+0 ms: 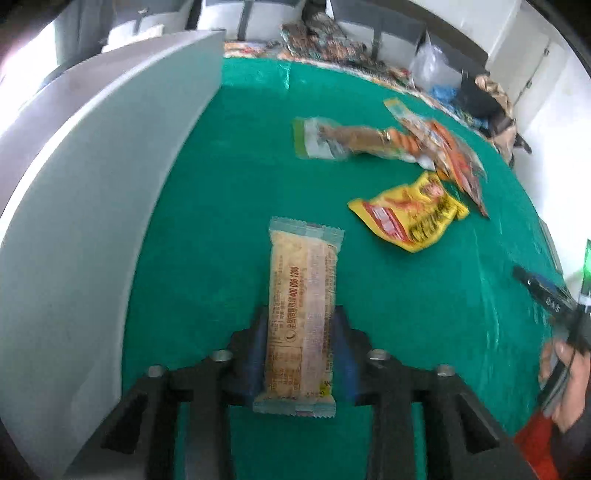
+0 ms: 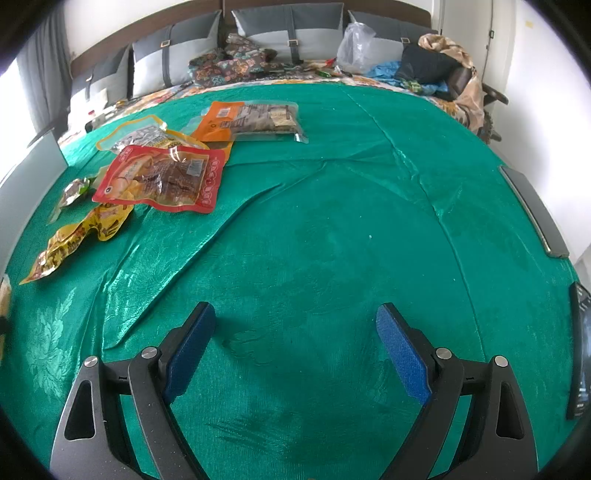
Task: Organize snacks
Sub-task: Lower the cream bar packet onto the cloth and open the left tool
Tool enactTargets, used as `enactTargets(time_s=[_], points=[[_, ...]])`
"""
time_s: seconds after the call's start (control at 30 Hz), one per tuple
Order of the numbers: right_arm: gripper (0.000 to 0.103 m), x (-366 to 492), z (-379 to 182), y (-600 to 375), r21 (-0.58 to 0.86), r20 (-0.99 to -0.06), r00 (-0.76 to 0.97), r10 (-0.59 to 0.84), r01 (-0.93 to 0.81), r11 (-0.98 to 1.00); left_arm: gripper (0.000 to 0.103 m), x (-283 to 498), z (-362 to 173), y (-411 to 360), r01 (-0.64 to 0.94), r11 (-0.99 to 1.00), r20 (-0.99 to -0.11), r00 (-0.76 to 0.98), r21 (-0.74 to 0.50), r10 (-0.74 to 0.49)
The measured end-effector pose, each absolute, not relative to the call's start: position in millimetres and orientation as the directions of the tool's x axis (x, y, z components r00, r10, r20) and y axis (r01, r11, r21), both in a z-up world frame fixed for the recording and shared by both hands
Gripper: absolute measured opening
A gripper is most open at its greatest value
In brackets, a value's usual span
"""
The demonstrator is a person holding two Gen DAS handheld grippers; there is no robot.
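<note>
My left gripper [image 1: 300, 325] is shut on a long beige snack bar [image 1: 301, 295] in a clear wrapper and holds it above the green cloth [image 1: 229, 206], next to a grey box wall [image 1: 92, 184]. A yellow packet [image 1: 408, 212], a clear-and-green packet [image 1: 332, 140] and orange packets [image 1: 443, 151] lie ahead to the right. My right gripper [image 2: 295, 325] is open and empty over bare green cloth [image 2: 332, 240]. In its view a red packet [image 2: 162, 179], an orange packet [image 2: 251, 120], a yellow packet [image 2: 81, 236] and a yellow-edged packet [image 2: 144, 136] lie at the far left.
Grey cushions [image 2: 288, 29], a patterned blanket [image 2: 229, 66], a plastic bag [image 2: 356, 48] and clothes [image 2: 439, 70] sit beyond the cloth. Dark flat objects [image 2: 535, 214] lie at the right edge. A hand with the other gripper [image 1: 561, 332] shows at the right of the left wrist view.
</note>
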State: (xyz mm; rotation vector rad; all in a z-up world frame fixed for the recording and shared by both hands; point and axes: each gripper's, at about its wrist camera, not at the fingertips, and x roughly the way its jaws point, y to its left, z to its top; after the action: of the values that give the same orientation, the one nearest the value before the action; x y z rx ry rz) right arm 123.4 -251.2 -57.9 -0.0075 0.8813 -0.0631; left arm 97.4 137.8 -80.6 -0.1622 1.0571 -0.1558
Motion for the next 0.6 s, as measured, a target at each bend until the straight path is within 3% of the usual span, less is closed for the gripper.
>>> enactTargets(time_s=[0.07, 0.13, 0.23, 0.43, 0.6], points=[[0.091, 123, -58, -251, -0.033, -0.771, 0.634, -0.058, 0.052, 0.998, 0.067, 100, -82, 131, 0.068, 0.986, -0.847, 0.507, -0.15, -0.164], [0.091, 123, -58, -251, -0.033, -0.771, 0.634, -0.058, 0.052, 0.998, 0.079, 106, -86, 124, 0.072, 0.994, -0.847, 0.52, -0.087, -0.111], [0.091, 124, -58, -251, -0.032, -0.771, 0.634, -0.058, 0.052, 0.998, 0.086, 107, -90, 122, 0.076, 0.997, -0.82, 0.571, 0.006, -0.038], [0.092, 124, -58, -251, -0.032, -0.771, 0.634, -0.058, 0.053, 0.998, 0.103, 118, -97, 130, 0.058, 0.998, -0.814, 0.579, -0.009, -0.041], [0.092, 124, -58, -251, -0.032, -0.772, 0.633, -0.058, 0.053, 0.998, 0.103, 124, -95, 130, 0.065, 0.998, -0.815, 0.578, -0.011, -0.046]])
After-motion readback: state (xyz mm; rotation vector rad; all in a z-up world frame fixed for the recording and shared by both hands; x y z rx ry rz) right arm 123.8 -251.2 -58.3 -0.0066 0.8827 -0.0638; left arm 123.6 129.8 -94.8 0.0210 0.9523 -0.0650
